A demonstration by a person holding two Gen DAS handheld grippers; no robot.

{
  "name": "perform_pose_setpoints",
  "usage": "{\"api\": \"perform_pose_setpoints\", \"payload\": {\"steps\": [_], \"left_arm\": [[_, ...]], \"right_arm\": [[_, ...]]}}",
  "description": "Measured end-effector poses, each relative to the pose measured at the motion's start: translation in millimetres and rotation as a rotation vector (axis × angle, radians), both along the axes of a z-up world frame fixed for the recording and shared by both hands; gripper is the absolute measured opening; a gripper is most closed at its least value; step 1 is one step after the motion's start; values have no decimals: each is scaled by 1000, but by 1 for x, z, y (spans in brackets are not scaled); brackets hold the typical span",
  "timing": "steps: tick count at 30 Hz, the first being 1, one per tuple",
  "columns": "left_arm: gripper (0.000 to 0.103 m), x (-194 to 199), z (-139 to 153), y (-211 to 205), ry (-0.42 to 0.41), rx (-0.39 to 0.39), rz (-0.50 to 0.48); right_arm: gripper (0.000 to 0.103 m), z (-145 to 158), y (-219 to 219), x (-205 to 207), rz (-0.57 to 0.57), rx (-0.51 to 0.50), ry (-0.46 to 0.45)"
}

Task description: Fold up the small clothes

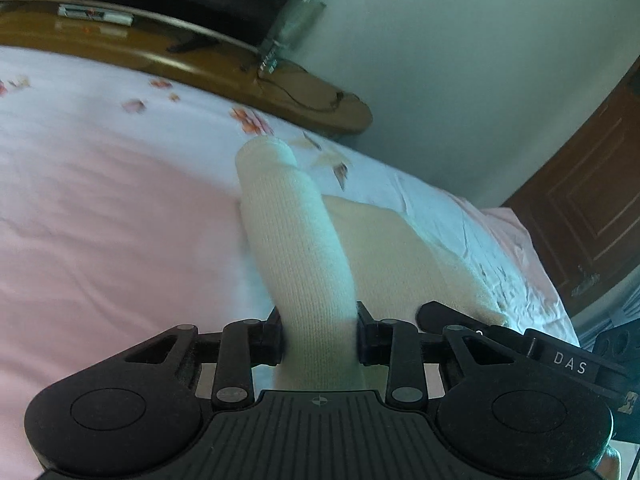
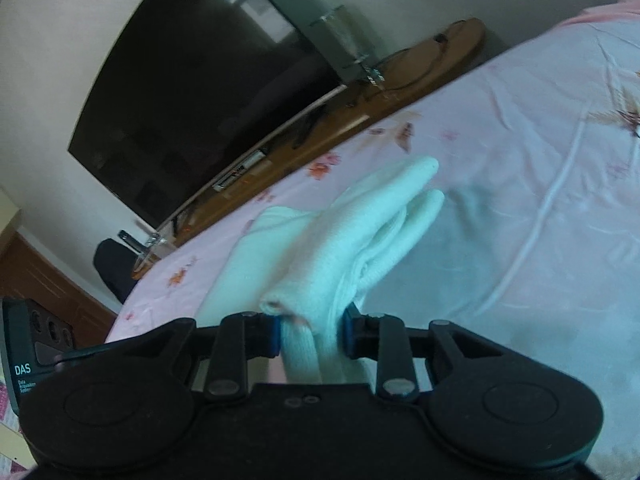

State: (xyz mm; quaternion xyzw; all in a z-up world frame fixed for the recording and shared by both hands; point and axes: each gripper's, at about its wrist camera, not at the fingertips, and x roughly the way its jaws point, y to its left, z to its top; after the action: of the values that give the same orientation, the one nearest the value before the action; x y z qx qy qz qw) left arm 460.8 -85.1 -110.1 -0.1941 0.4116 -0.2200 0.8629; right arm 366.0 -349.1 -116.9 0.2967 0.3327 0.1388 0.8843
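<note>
A small cream-white knit garment (image 1: pixel 304 248) hangs over the pink floral bedsheet (image 1: pixel 100 220). My left gripper (image 1: pixel 319 338) is shut on one end of it; a sleeve-like tube of knit runs forward from the jaws, and more fabric (image 1: pixel 400 248) spreads to the right. In the right wrist view the same garment (image 2: pixel 340 236) is bunched in folds, and my right gripper (image 2: pixel 310 334) is shut on its near end. Both grippers hold it lifted above the bed. The other gripper's black body (image 1: pixel 560 356) shows at the right edge of the left view.
A wooden TV stand (image 1: pixel 180 60) with a dark television (image 2: pixel 192 68) runs along the far edge of the bed. A wooden door (image 1: pixel 592 208) is at the right. The sheet (image 2: pixel 520 200) stretches to the right of the garment.
</note>
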Motion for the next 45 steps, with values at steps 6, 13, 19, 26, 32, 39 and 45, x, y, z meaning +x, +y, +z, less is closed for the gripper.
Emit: {"api": "perform_pose_setpoints", "payload": {"steps": [6,13,19,26,32,39,45], "left_arm": [[33,-11,17,73,-39,37,58],[33,-21,16,171,-45,90,126],[33,-21,-10,236,-18,118,176],[35,-21,-52,255,23,132,194],[67,-26,-51,252,10,220,240],[67,-26,-11,250,-127,264,256],[67,-3,-41,232,-5,298,225]], "right_arm": [[28,17,58,12,71,16,-33],[28,13,151,23,143,23,-46],[28,-3,220,35,190,-5,-28],[28,-22,252,42,201,-74,16],[34,-44,253,36,145,-153,68],[32,-3,249,23,65,-300,-63],[29,0,279,32,157,-359,-88]]}}
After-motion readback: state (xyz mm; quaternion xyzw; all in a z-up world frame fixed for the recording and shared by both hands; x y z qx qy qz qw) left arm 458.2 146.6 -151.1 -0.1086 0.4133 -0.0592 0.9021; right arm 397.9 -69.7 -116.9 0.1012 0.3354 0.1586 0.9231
